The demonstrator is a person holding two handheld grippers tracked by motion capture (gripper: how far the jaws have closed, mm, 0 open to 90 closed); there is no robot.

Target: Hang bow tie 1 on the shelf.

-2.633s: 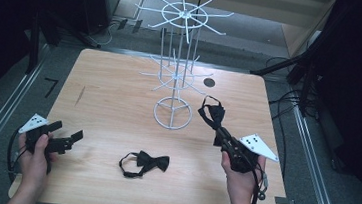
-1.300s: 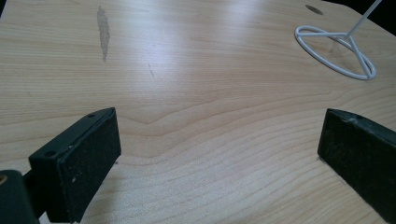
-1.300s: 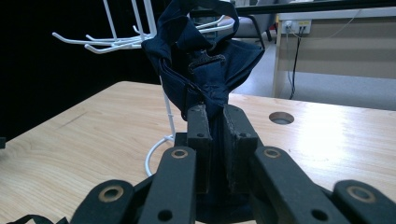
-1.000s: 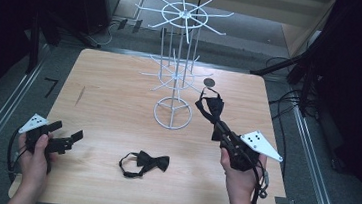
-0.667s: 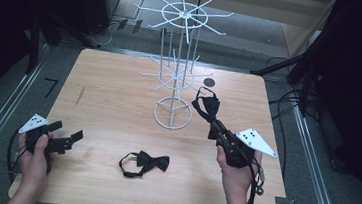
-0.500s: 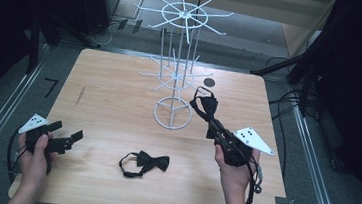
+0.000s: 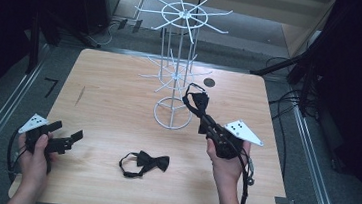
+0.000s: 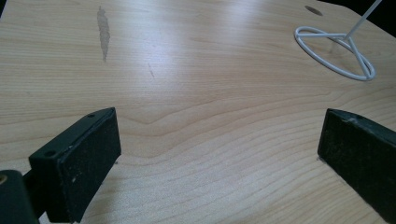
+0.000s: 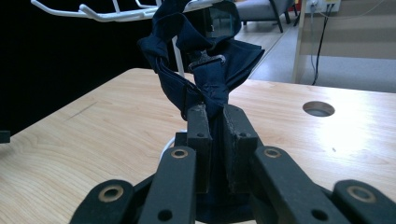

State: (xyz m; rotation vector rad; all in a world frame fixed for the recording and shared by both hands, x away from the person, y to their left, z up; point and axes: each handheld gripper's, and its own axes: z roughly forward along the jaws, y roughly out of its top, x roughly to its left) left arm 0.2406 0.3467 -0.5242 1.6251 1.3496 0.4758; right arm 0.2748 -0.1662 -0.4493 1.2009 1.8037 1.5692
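Hanging bow tie (image 7: 196, 101) on wire rack (image 7: 175, 74), mid-carry.
R gripper (image 7: 206, 124) was clamped on tie beside rack's lower arms; L gripper (image 7: 67, 141) sat wide open, empty, well left of rack. Next prob: loop strap over an arm.

No text, label, brand or number can be read anywhere, as far as these dim views allow.

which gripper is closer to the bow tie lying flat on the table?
Left, narrowly. The left gripper rests open on the table to the left of the loose bow tie. The right gripper is up to its right near the wire rack, clamping another bow tie.
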